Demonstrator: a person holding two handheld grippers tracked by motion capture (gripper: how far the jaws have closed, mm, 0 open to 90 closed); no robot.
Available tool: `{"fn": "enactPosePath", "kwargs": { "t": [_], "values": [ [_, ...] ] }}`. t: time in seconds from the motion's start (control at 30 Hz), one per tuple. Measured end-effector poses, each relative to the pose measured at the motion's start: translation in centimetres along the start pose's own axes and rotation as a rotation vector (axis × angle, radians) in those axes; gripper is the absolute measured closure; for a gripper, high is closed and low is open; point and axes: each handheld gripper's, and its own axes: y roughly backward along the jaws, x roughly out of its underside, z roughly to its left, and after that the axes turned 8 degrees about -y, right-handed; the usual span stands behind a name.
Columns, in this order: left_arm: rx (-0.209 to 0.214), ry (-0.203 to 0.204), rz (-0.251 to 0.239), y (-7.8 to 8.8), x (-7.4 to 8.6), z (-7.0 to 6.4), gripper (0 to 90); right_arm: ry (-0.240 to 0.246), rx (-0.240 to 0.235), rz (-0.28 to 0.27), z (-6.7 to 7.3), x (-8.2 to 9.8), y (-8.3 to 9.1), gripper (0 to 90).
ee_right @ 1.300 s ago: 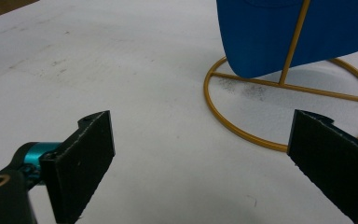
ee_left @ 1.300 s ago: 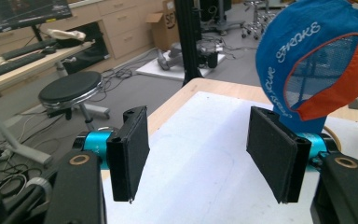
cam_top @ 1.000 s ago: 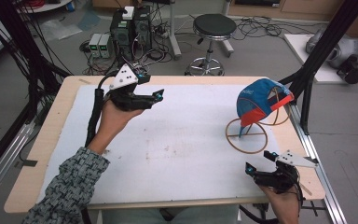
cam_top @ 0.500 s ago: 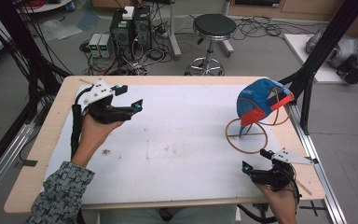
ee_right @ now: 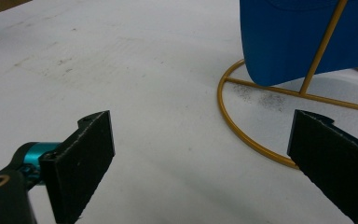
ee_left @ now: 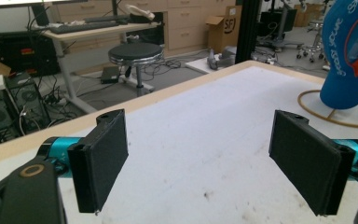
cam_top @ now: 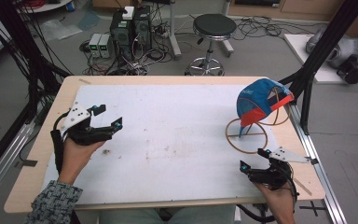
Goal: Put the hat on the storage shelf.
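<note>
White sheeting covers the wooden surface (cam_top: 168, 140), with one stool (cam_top: 213, 28) and two computer towers (cam_top: 131, 25) on the floor beyond. One blue cap (cam_top: 257, 100) with white lettering too small to read hangs on a gold wire stand (cam_top: 247, 136) at the right. Left gripper (cam_top: 107, 119) and right gripper (cam_top: 251, 159), well apart, both hold their jaws wide apart, empty.

A blue fabric cap with an orange-red brim (cam_top: 256, 100) hangs on a gold wire stand (cam_top: 247, 136) near the table's right edge.
</note>
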Motion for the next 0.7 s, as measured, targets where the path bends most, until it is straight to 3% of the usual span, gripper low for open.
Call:
{"fn": "enactPosePath", "kwargs": {
  "t": [0.23,0.4,0.53,0.7],
  "values": [
    [-0.041,0.003,0.009,1.4,1.9,-0.5,19.5,-0.005,-0.001,0.002,-0.1,0.0,-0.1,6.3],
    [-0.048,0.025,0.029,2.3,3.7,-0.6,19.1,-0.003,-0.004,0.002,0.0,0.0,-0.1,6.3],
    [-0.042,0.065,0.031,2.7,5.1,-0.4,19.1,-0.002,-0.004,0.001,0.0,-0.1,-0.2,6.3],
    [-0.050,0.058,0.038,2.9,5.7,-0.4,18.8,-0.001,-0.004,0.003,0.0,-0.1,-0.2,6.3]
  ]
}}
